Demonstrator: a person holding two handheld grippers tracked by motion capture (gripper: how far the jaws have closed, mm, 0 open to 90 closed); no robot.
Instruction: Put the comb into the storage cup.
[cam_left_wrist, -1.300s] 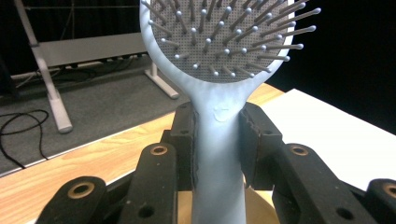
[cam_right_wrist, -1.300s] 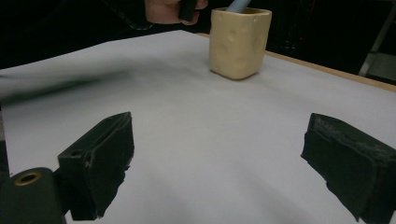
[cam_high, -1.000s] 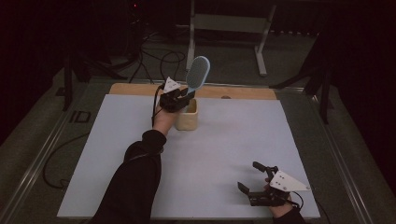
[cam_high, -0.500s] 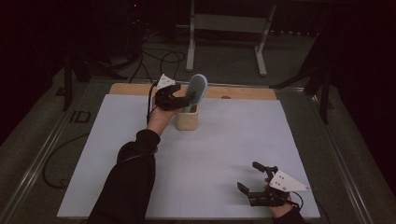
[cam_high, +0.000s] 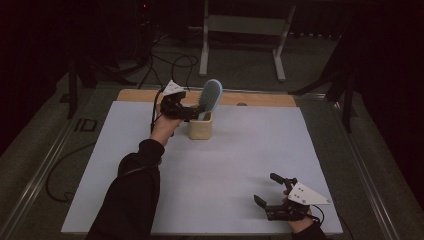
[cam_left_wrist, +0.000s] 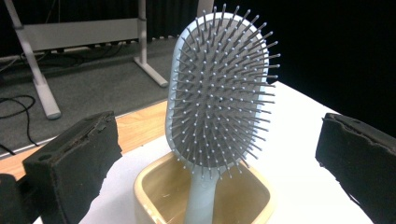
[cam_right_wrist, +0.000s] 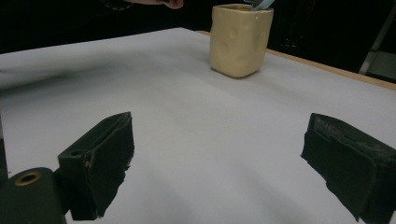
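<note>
hairbrush (cam_left_wrist: 219, 88) stands handle-down in the beige cup (cam_left_wrist: 154, 191), handle end hidden inside. left gripper (cam_high: 192, 111) jaws just opened, clear of it. right gripper (cam_high: 272, 192) jaws apart, nothing between them; cup cropped at frame bottom.
</note>
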